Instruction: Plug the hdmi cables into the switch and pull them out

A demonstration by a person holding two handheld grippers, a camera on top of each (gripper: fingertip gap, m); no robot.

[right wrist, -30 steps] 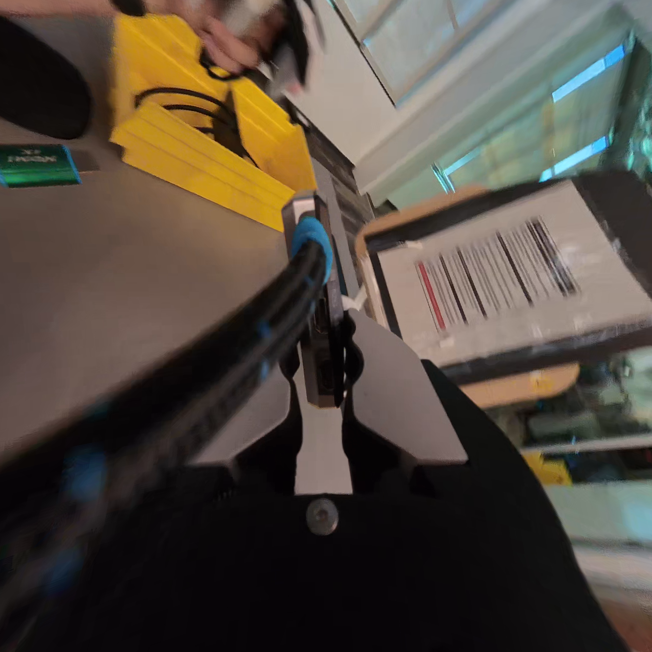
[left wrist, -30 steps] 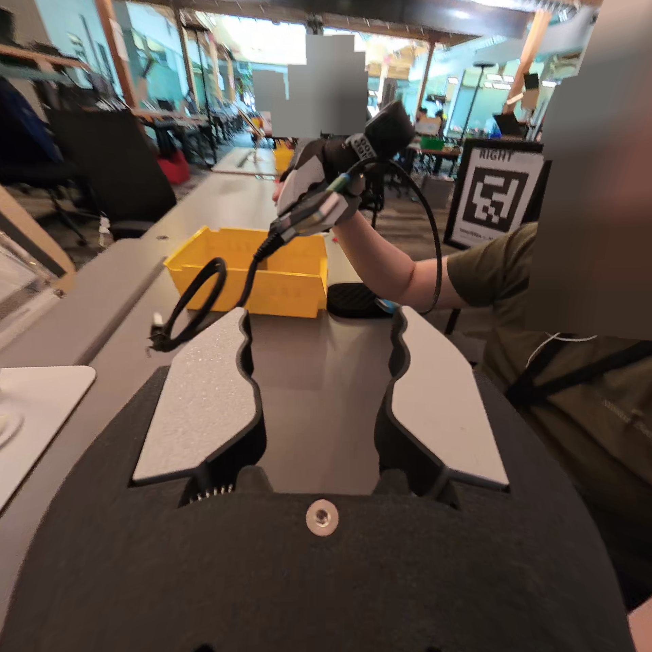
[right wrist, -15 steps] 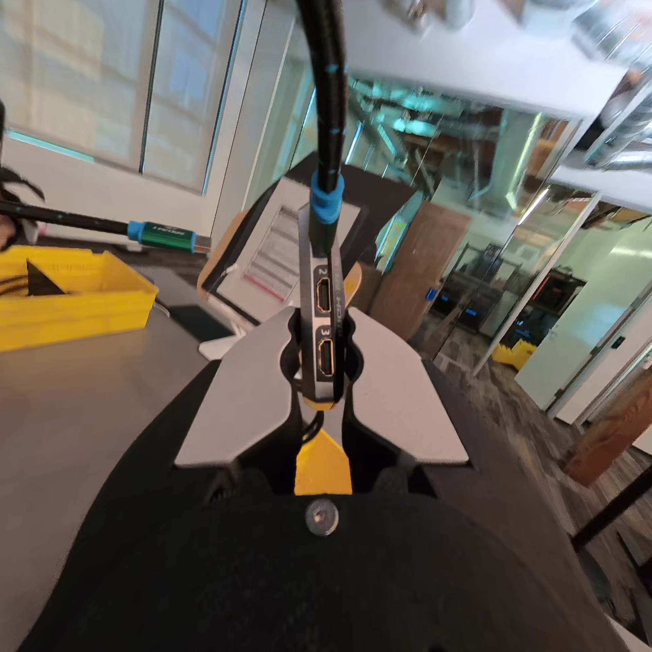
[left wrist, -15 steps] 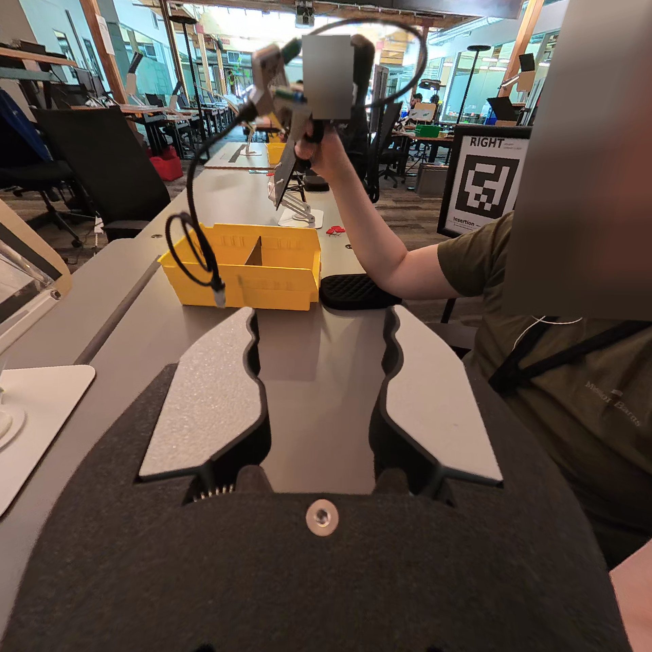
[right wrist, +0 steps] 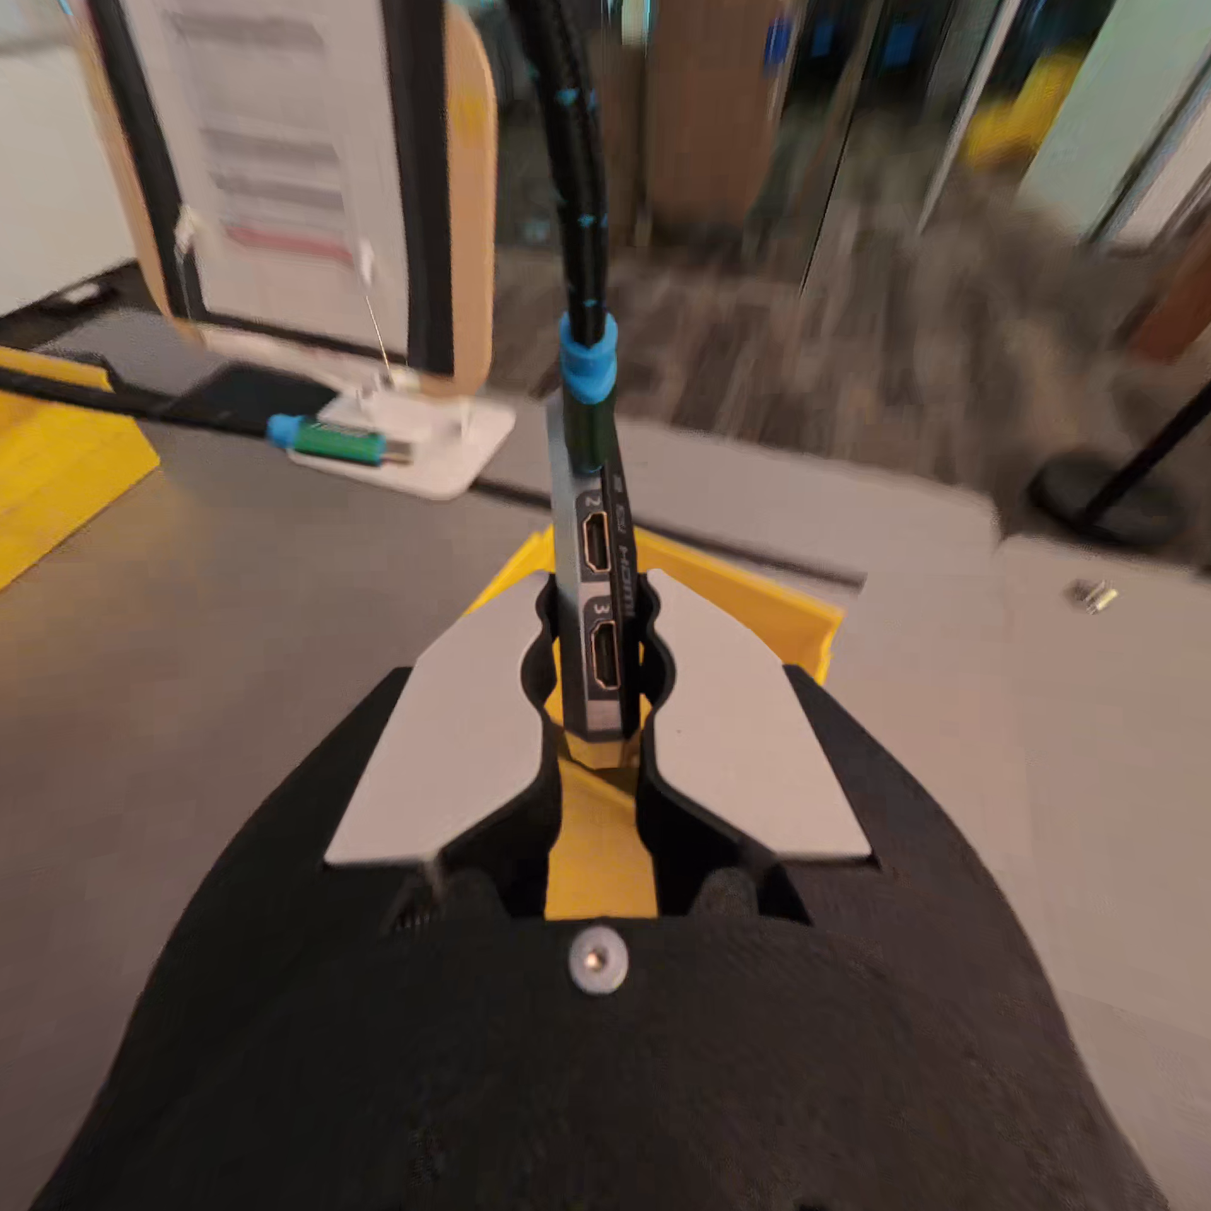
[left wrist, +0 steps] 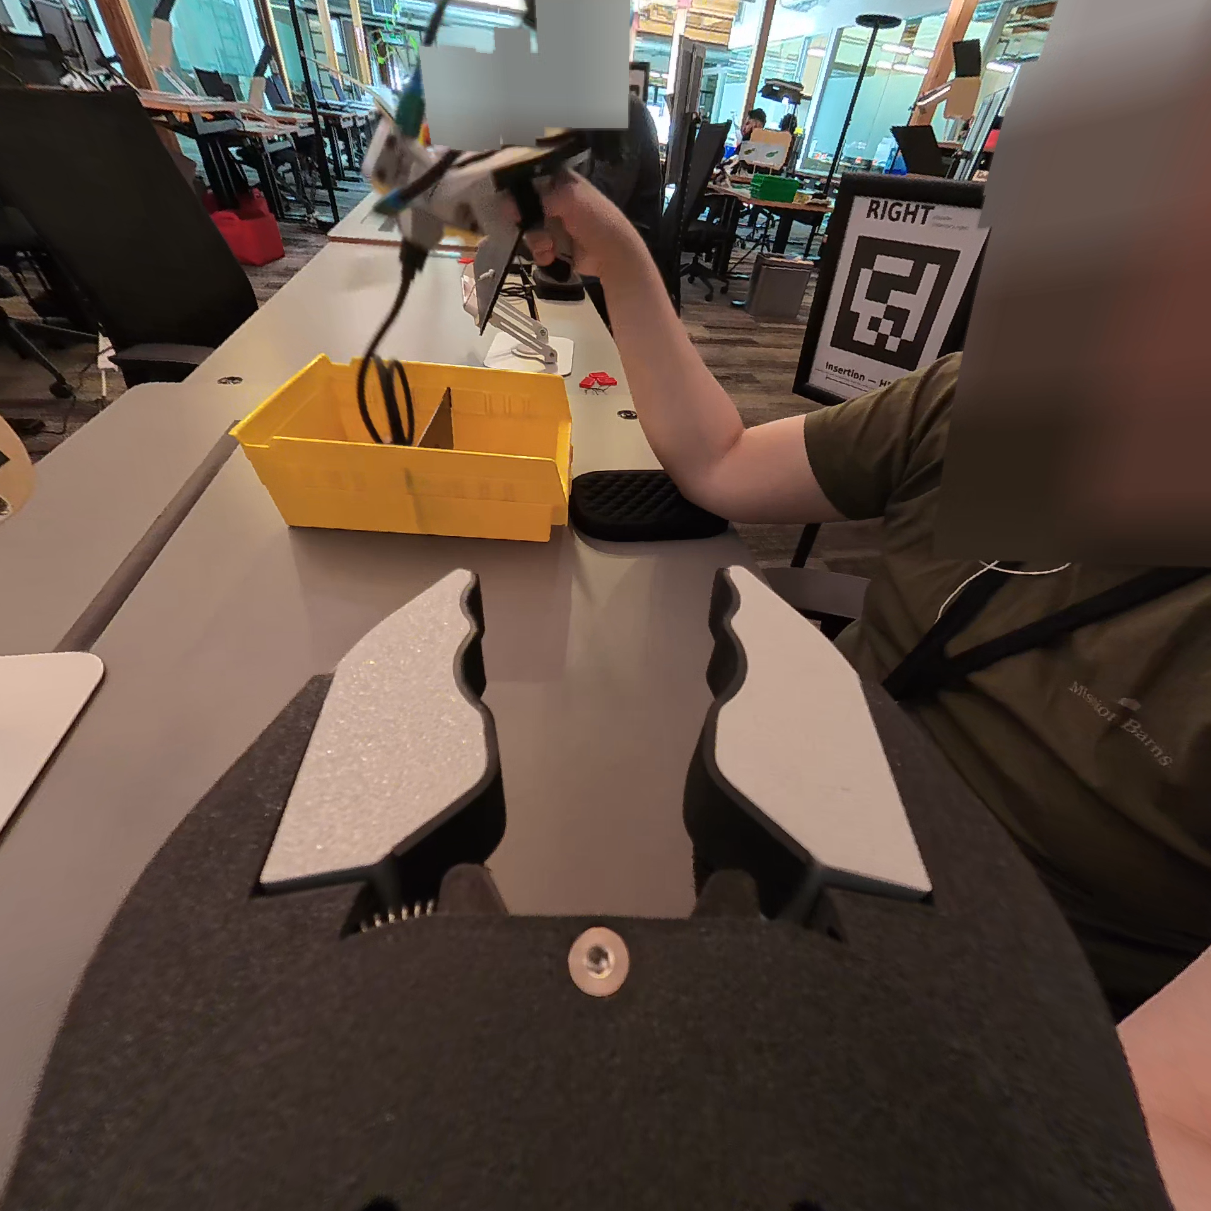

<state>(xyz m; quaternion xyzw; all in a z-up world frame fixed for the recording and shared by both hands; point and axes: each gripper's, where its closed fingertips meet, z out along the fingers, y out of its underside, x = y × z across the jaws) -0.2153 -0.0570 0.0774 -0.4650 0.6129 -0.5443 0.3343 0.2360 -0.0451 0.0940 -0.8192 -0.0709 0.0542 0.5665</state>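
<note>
Right now the right claw (right wrist: 599,645) is pinching the switch (right wrist: 593,616) by its lower end, so the switch stands on its long axis straight out along the fingers. One cable (right wrist: 580,196) sits plugged into the switch's far end, its blue collar at the socket, and runs up out of view. Two side ports below it are bare and face the camera; the lower one lies between the fingertips.

A second cable's green plug (right wrist: 341,442) shows up and to the left of the switch in the right wrist view, well apart from it, its long axis lying crosswise with the metal tip pointing toward the switch. What holds it up there I cannot tell.

The left claw (left wrist: 596,662) is spread wide and holds nothing, hovering low over the desk (left wrist: 196,622). From it, the switch hangs high and ahead, beyond the yellow bin (left wrist: 406,459), with a cable looping down into the bin.

My judgement: the coming move turns on that plug's line meeting a port square-on, and the left claw, being free, looks the likelier one to fetch the plug.
</note>
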